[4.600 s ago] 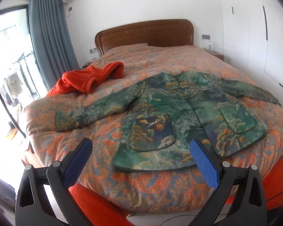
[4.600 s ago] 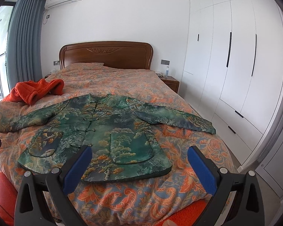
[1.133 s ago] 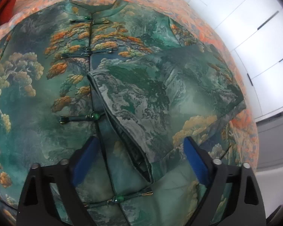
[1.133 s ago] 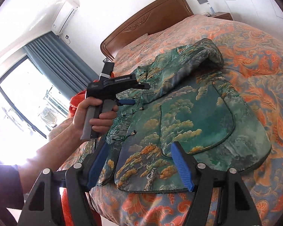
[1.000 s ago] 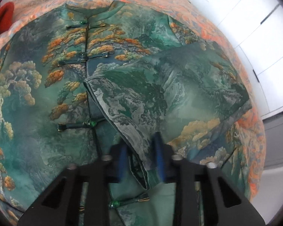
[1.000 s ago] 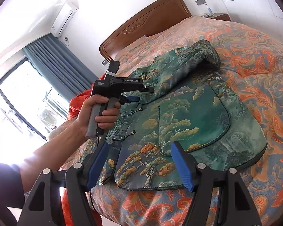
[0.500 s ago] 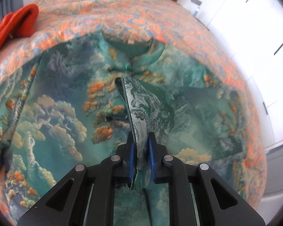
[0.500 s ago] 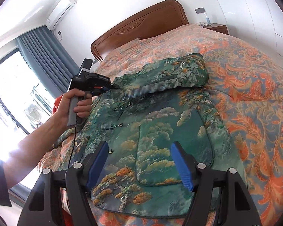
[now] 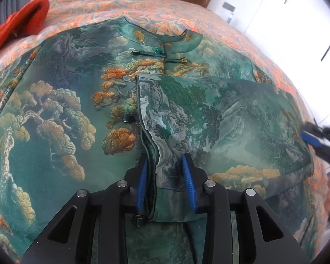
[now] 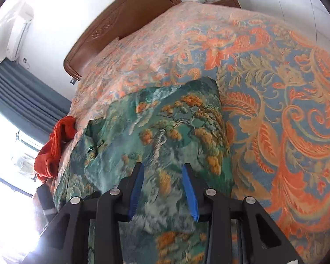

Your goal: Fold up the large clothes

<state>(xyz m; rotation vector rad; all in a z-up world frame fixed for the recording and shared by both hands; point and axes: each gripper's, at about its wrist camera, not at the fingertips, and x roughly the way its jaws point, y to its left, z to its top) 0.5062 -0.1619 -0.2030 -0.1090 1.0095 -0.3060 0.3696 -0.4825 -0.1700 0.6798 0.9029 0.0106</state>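
Note:
A green brocade jacket with tree and cloud patterns lies flat on the bed, its right sleeve folded across the chest. My left gripper is over the sleeve's cuff edge, jaws part open with the fabric loose between the blue pads. My right gripper is low over the jacket's folded right side, jaws narrowed but apart with cloth between them. The right gripper also shows at the right edge of the left wrist view.
The bedspread is orange and blue paisley. A red knitted garment lies at the bed's left side. A wooden headboard stands at the far end, white wardrobes to the right and a curtained window to the left.
My left gripper, shut on the sleeve cuff half a second ago, has laid it down and opened partly. My right gripper has moved in low over the jacket and its jaws have narrowed.

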